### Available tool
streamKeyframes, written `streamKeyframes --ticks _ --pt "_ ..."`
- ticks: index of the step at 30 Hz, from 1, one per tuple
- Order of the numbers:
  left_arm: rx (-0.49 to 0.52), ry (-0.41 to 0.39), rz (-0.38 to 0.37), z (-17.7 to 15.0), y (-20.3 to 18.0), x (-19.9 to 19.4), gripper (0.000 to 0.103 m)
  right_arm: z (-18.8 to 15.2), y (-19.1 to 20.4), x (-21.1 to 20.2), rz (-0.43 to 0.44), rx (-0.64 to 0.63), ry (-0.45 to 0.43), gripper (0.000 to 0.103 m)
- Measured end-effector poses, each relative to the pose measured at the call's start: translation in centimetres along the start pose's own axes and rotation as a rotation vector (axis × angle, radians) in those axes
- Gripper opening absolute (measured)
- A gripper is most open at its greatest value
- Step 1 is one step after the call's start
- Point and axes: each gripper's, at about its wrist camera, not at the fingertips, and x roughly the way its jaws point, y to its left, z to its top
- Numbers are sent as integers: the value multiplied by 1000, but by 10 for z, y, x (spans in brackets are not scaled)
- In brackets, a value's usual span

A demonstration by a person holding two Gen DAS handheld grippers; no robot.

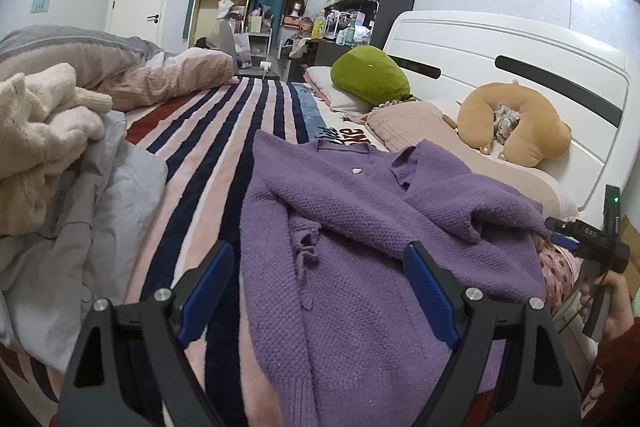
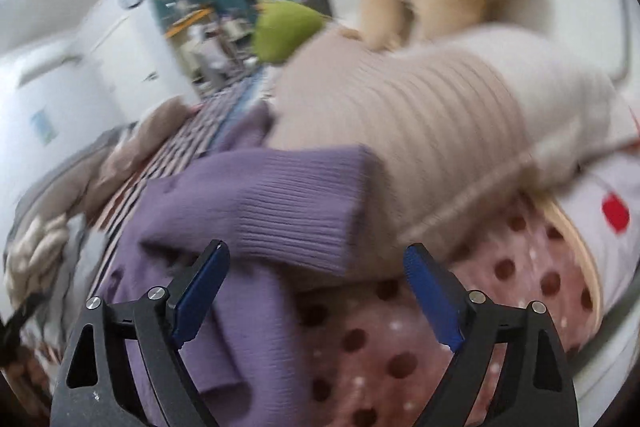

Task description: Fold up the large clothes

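Note:
A purple knit cardigan (image 1: 360,227) lies on the striped bedspread (image 1: 224,131), front up, with one sleeve folded across its body. My left gripper (image 1: 320,259) is open just above its lower half, holding nothing. The right gripper's handle (image 1: 600,251) shows at the far right, held by a hand. In the blurred right wrist view, the right gripper (image 2: 316,259) is open, with the cardigan's ribbed sleeve cuff (image 2: 280,203) lying just beyond its fingertips and touching neither finger.
A pile of cream and grey clothes (image 1: 52,155) lies at the left. A green plush (image 1: 370,75), a tan neck pillow (image 1: 516,123) and a beige pillow (image 2: 420,131) sit by the white headboard (image 1: 520,67). A pink dotted blanket (image 2: 400,347) lies under the right gripper.

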Motion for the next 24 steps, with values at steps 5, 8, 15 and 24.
streamKeyframes --ticks 5,8,15,24 --pt "-9 0 12 0 4 -1 84 8 -8 17 184 86 5 67" --pt "-10 -3 17 -1 5 -3 84 12 12 11 108 2 -62 9" --pt "-28 -19 21 -1 11 -8 84 27 71 -14 295 -67 -243 3" --pt "-49 -37 38 -5 25 -21 84 -11 213 -2 556 -418 -89 3"
